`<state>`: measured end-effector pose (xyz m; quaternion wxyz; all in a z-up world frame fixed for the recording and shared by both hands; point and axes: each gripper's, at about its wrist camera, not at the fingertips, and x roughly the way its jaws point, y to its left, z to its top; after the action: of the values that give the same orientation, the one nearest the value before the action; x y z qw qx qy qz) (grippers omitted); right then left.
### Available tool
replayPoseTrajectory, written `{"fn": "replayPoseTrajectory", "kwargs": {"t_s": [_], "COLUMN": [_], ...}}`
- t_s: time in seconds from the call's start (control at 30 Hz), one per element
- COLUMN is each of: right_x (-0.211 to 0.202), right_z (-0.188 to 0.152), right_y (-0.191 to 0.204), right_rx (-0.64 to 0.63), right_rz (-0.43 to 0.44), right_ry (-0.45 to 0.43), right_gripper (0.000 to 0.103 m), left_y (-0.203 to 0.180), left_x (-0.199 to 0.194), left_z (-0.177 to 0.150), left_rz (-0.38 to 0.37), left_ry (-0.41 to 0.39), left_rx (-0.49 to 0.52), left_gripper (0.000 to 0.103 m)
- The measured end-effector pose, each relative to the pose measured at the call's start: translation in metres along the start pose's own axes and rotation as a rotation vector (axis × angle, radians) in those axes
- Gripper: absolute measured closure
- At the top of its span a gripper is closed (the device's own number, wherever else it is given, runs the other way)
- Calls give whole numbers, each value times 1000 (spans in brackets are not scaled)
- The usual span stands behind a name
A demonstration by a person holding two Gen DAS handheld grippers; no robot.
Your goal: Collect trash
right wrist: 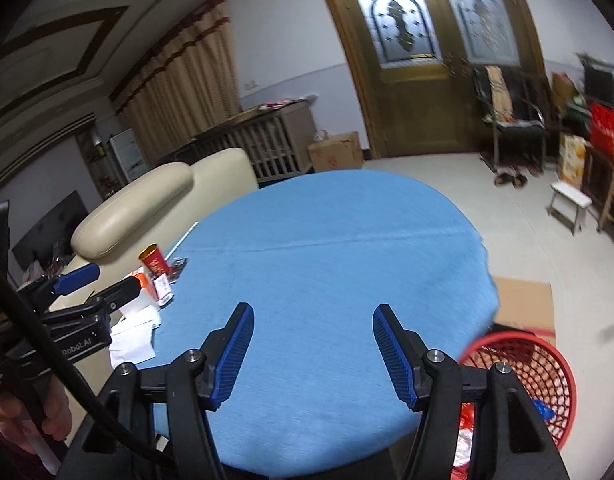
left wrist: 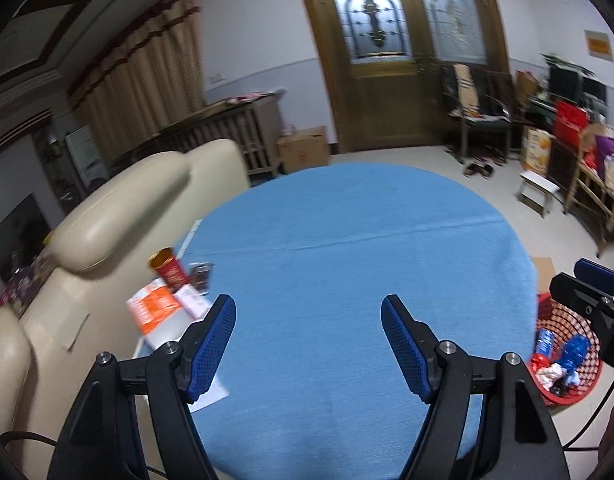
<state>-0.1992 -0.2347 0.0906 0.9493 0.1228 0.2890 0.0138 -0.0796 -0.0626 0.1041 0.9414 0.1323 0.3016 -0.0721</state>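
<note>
left tongs point(left wrist: 308, 340): agape, empty | right tongs point(right wrist: 313, 350): agape, empty | both angled downward

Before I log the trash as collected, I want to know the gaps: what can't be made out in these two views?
- Basket contents: right wrist view, right hand-held gripper covers most of them; left wrist view, too small to identify.
- Boxes beside the red cup: left wrist view, print blurred; right wrist view, left hand-held gripper partly covers them.
- Table near edge: cut off, both views.
</note>
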Motion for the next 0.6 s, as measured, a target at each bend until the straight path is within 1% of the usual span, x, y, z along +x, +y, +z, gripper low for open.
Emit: {"fn": "replayPoseTrajectory", "kwargs": {"t_s": [0.07,0.2,0.33,0.6], "right_x": [1,6,7,5], "right_z": [0,2,3,4], "right_y": [16,44,61,84], "right_rx": [-20,-45,-63,-92], "right_rz": [-7,-36,-50,-44], "right_ry": [-1,-3,-7,-15], "right_gripper": [37,37,37,37], "left_y": [16,34,52,85], "left_x": [-6,-13,-21,-31], "left_z": [-3,-9,-15,-28], "left_rz": [17,35,53,84], "left_ry": [-11,-28,-48,-68], "left_rx": [-25,-54,-75,-127], "left_gripper": [27,27,27,27]}}
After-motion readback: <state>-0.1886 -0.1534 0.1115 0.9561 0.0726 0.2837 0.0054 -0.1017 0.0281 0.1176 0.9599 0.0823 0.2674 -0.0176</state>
